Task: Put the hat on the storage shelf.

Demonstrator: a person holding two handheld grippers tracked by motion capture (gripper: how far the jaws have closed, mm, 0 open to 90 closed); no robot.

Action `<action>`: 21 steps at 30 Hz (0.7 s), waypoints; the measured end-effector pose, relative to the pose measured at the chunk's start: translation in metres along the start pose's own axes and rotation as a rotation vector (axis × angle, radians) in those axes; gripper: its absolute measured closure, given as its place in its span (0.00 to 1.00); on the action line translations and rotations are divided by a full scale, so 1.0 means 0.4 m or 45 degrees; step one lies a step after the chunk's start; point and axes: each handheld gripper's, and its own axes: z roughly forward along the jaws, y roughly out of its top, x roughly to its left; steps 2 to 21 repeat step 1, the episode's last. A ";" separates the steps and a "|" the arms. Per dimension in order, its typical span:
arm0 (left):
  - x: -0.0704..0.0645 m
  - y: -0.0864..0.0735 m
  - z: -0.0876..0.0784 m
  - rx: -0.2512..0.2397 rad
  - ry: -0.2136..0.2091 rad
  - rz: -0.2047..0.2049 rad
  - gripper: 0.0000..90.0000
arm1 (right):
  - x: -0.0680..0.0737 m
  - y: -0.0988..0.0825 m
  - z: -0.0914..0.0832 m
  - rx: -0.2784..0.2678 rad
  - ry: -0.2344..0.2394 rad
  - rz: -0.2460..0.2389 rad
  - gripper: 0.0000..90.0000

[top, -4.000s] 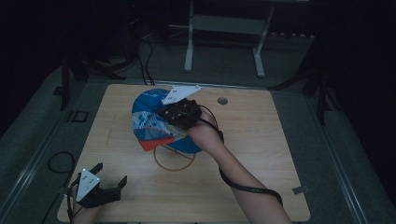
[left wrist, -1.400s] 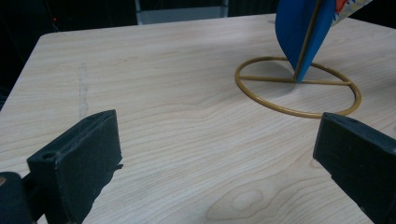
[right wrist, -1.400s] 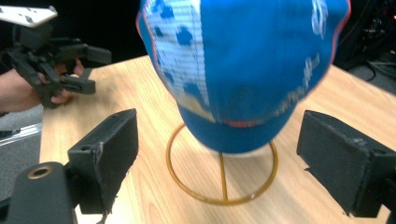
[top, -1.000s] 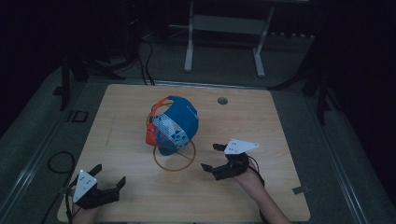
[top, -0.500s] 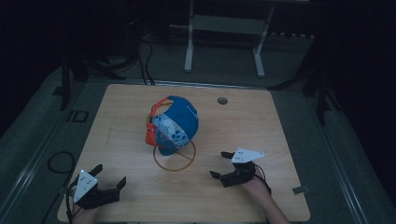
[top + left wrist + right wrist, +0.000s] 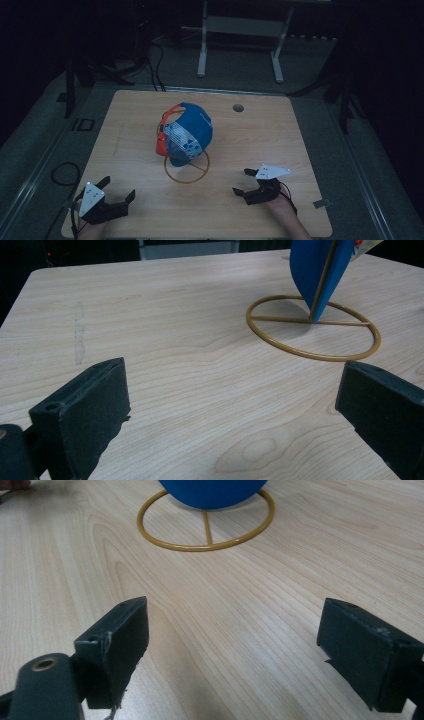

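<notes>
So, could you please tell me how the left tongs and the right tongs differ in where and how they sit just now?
The left tongs sit at the table's near left corner; the right tongs sit right of centre and closer to the gold ring stand. The left tongs point right along the near edge; the right tongs point left toward the cap. Both are open, empty and low over the wood.

cap (image 6: 187,132) on stand (image 6: 186,170) at table (image 6: 280,130) middle; left tongs (image 6: 119,190) and right tongs (image 6: 242,182) near front corners
</notes>
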 end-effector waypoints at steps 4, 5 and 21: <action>0.000 0.000 0.000 0.000 0.000 0.000 0.01 | -0.001 -0.002 0.001 0.000 -0.004 0.004 0.15; 0.000 0.000 0.000 0.000 0.000 0.000 0.01 | -0.001 -0.002 0.001 0.000 -0.004 0.004 0.15; 0.000 0.000 0.000 0.000 0.000 0.000 0.01 | -0.001 -0.002 0.001 0.000 -0.004 0.004 0.15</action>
